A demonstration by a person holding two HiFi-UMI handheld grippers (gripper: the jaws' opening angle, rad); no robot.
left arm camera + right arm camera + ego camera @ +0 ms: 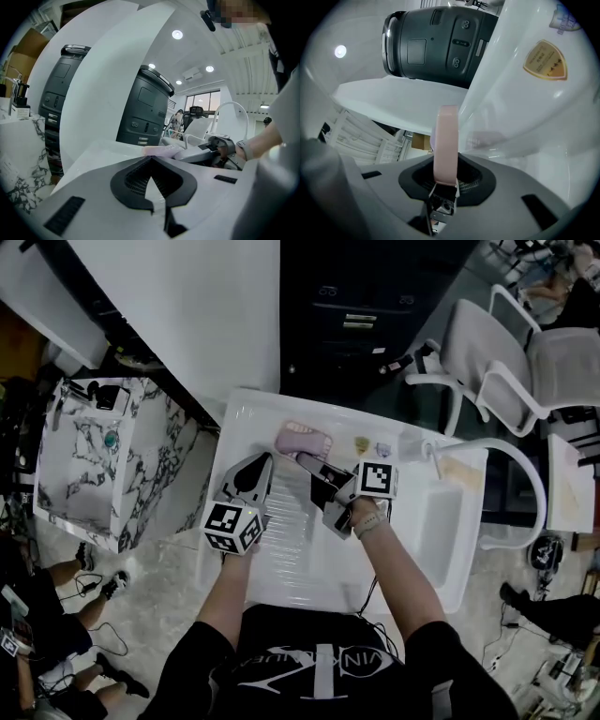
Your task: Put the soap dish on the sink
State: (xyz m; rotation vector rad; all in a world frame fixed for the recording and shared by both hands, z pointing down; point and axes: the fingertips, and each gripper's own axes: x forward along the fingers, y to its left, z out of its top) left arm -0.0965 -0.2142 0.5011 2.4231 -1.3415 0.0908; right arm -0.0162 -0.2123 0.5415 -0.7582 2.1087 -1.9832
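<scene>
A pink soap dish [302, 439] sits at the back ledge of the white sink [272, 413], beside the left basin. My right gripper [302, 459] is shut on the near edge of the dish. In the right gripper view the dish [446, 140] stands edge-on between the pads. My left gripper [269, 458] hovers just left of the dish, over the basin. Its jaws are shut with nothing in them. In the left gripper view the dish [161, 150] and the right gripper [206, 151] lie just beyond the left gripper [150, 163].
A curved white faucet [502, 451] arches over the right basin. A gold sticker [362, 443] marks the back ledge. A marble-patterned cabinet [94, 460] stands to the left, a black cabinet [361, 315] behind the sink, and white chairs [525, 362] at the back right.
</scene>
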